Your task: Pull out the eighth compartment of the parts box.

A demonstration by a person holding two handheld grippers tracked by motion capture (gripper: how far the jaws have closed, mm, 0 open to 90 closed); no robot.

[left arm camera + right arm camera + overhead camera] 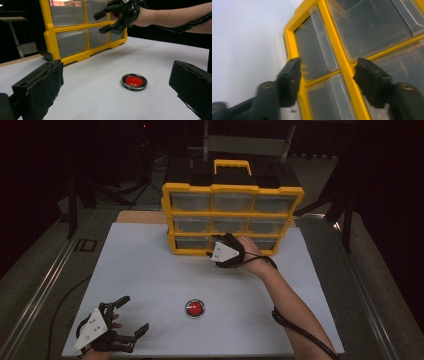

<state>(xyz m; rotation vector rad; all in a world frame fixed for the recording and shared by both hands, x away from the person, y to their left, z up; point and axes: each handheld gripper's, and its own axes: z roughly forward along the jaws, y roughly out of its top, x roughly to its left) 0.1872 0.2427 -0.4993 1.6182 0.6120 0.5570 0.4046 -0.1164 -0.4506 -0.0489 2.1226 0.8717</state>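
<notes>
Dimly lit, white table (150, 270) bears yellow drawer cabinet (232, 217); both tongs (127, 317) (212, 245) gape apart.

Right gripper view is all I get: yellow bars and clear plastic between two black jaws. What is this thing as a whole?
Observer: A yellow cabinet with nine clear drawers in three rows, standing at the far side of a white table.
Operator: Where on it is the hand-held gripper?
Observer: The right hand-held gripper is in front of the bottom row of drawers, near its middle, jaws apart.
Operator: Anything else on the table?
Observer: A round red button lies near the front; the left hand-held gripper rests open beside it, apart.
</notes>
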